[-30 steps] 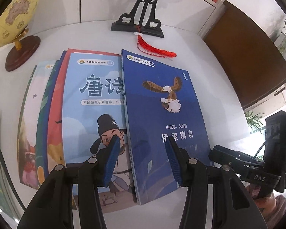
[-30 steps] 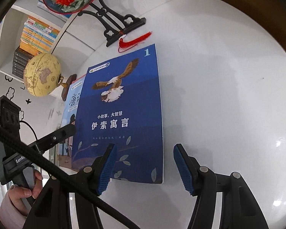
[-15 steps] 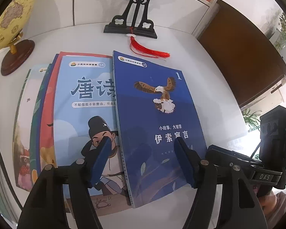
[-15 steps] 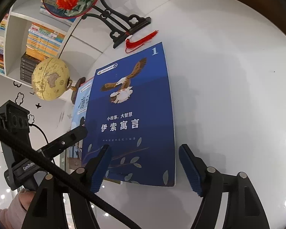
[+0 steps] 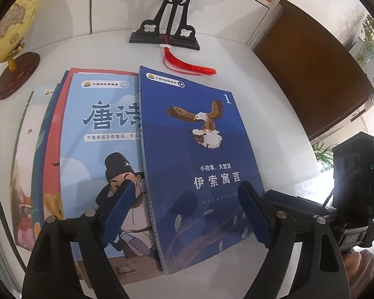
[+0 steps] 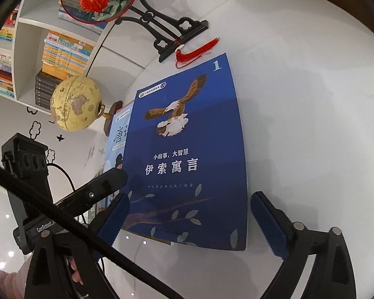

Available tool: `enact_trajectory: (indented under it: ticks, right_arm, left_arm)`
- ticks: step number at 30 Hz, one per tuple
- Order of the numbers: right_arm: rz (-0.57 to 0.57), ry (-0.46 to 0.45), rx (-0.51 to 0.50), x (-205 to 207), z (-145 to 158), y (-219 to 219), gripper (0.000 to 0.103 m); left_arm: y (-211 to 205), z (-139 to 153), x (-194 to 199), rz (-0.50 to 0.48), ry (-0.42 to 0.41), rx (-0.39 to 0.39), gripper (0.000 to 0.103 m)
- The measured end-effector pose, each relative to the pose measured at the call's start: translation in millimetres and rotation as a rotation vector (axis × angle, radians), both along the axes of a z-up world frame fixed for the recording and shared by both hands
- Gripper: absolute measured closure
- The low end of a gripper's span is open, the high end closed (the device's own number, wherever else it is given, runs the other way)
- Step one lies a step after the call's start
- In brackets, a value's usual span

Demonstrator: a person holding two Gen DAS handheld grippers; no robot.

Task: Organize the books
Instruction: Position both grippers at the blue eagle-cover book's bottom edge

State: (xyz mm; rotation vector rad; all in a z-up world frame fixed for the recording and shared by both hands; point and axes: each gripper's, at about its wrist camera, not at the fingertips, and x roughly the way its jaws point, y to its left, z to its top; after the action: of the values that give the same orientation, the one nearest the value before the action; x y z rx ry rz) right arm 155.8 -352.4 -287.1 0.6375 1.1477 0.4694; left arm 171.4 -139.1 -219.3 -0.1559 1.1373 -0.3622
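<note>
On the far left of the white bench [image 5: 274,94] I see a yellowed globe [image 5: 10,30] on its wooden foot, standing apart from the books, so I think it is only decoration. Beside it lie the fanned books [image 5: 52,154], each one shifted a little to the side over the next, which I judge is the untidy state that the task wants me to correct. On top of this fan is the light blue book [image 5: 99,134]; its big title reads 唐诗, though the second character is partly covered, and it carries a small "L4" badge. My left tool [image 5: 184,214] hangs released above the near edges, its fingers wide apart, one over the light blue book and one over the dark blue book [image 5: 194,154], and it holds nothing. This dark blue book overlaps the right edge of the light blue one; I read "1", 小故事,大智慧 and 伊索寓言 under an eagle picture. Behind it a red tassel [image 5: 187,64] hangs from a black stand [image 5: 165,35]. My right tool [image 6: 189,224] is released too, straddling the near edge of the dark blue book, probably to slide it over the pile.
</note>
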Motion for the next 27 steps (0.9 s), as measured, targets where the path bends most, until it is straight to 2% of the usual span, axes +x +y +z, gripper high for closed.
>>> enact_trajectory:
  ticks: [5, 8, 15, 27]
  right_arm:
    - [0.051, 0.003, -0.022, 2, 0, 8, 0.002]
    - [0.050, 0.015, 0.018, 2, -2, 8, 0.002]
    - [0.079, 0.000, -0.050, 1, 0, 16, 0.002]
    - [0.073, 0.008, -0.044, 1, 0, 15, 0.002]
  left_arm:
    - [1, 0, 3, 0.010, 0.019, -0.035, 0.011]
    - [-2, 0, 3, 0.007, 0.023, -0.018, 0.011]
    - [-4, -1, 2, -0.008, 0.017, 0.001, 0.011]
    - [-8, -1, 1, -0.015, 0.018, 0.012, 0.007]
